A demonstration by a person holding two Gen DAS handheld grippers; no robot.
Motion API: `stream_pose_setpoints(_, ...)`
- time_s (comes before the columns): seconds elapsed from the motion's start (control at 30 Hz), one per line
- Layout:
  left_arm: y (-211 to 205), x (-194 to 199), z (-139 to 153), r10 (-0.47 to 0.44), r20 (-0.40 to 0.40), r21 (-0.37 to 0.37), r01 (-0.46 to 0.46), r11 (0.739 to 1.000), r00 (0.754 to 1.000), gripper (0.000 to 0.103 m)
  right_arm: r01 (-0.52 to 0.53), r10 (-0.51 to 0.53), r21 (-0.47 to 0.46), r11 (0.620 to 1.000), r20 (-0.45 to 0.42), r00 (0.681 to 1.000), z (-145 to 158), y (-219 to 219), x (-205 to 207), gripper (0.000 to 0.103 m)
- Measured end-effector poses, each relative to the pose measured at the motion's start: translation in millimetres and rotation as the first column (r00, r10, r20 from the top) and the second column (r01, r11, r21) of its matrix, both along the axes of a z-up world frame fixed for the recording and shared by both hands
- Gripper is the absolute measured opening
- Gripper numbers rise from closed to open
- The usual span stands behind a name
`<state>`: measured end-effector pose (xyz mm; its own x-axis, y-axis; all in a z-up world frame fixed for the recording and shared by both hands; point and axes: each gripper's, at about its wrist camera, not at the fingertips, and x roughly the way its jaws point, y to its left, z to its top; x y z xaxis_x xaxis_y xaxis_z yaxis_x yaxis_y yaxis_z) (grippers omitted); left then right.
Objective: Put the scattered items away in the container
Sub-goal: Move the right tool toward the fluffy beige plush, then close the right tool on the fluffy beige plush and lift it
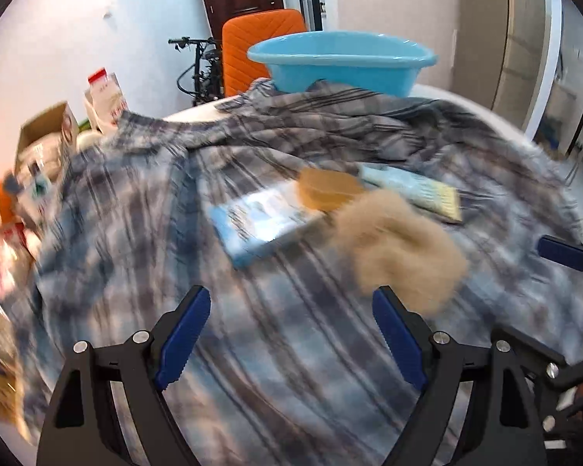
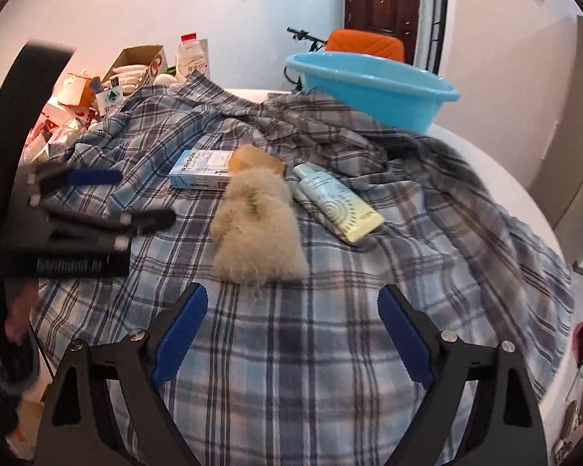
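A plaid cloth (image 2: 330, 349) covers the round table. On it lie a fluffy beige item (image 2: 256, 225), a light blue box (image 2: 200, 174), an amber piece (image 2: 252, 161) and a pale tube (image 2: 338, 206). A blue basin (image 2: 373, 85) stands at the far side. My right gripper (image 2: 293, 303) is open just short of the fluffy item, with nothing between its fingers. My left gripper (image 2: 109, 194) shows side-on at the left. In the blurred left wrist view, my left gripper (image 1: 291, 303) is open over the cloth, near the fluffy item (image 1: 400, 248), box (image 1: 264, 221), tube (image 1: 412, 190) and basin (image 1: 342, 64).
Cartons, a cardboard box (image 2: 140, 64) and packets are piled at the table's far left. An orange chair (image 2: 365, 44) and a bicycle stand behind the basin, before a dark door (image 2: 381, 0). The bare white table edge (image 2: 524, 178) curves at the right.
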<state>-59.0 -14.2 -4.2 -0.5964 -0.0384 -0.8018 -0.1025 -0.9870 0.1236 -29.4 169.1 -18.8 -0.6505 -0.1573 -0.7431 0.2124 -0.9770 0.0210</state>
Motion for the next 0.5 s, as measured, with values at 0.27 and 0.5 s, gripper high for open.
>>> stream_pose_setpoints(0.27,-19.0,-45.9,-10.2,-0.004,0.065,-0.021,0.005,1.000,0.998,0.087,-0.027,0.028,-0.024,0.999,0.054,0.998,-19.1,-18.6,-48.2,0.089)
stream_pose_setpoints(0.5,-32.6,-48.9,-16.5,0.003,0.084,-0.039,0.000,0.999,0.996,0.087,-0.058,0.057,0.000,0.998,0.088,0.994,-38.1,-39.9,-77.5,0.089)
